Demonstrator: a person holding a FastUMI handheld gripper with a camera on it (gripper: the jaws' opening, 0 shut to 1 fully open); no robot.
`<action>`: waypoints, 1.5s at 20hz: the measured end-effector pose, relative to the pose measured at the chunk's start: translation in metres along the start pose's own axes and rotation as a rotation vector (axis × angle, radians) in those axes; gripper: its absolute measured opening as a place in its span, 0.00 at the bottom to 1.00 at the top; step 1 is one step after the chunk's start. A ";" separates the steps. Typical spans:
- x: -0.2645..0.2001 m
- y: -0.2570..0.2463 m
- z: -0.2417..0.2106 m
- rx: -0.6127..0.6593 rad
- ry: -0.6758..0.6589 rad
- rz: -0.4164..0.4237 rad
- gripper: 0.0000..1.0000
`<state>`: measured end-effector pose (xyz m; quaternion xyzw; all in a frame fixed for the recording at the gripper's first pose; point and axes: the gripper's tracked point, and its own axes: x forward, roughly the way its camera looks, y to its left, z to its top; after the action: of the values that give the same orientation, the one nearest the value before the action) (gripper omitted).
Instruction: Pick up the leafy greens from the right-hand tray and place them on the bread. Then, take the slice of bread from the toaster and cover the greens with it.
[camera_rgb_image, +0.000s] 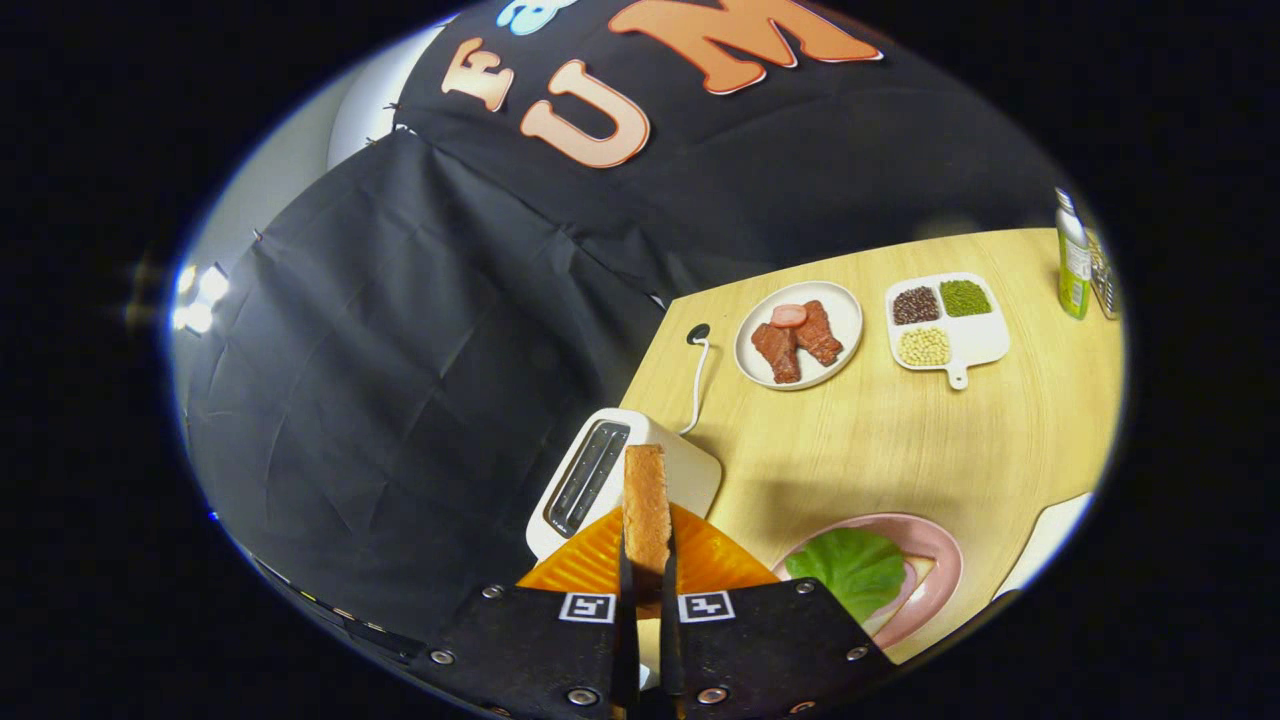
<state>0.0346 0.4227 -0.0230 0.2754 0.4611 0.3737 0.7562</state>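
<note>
Already the hand-held gripper (647, 570) was clamped on the bread slice (646, 505), held upright above the toaster (620, 480), leafy greens (848, 568) lying at three o'clock.

Bright lamp glare beside the cloth; fisheye bends the edges.

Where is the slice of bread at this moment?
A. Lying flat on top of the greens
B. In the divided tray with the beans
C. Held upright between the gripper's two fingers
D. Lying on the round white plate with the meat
C: the slice of bread stands on edge, pinched between the fingers of the gripper, above the toaster.
</note>
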 end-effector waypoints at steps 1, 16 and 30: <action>-0.001 -0.003 0.000 0.009 -0.005 -0.003 0.08; -0.011 -0.024 -0.020 0.084 0.021 -0.020 0.08; 0.004 -0.058 -0.066 0.193 0.133 -0.014 0.09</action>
<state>-0.0054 0.3977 -0.0971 0.3185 0.5459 0.3397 0.6965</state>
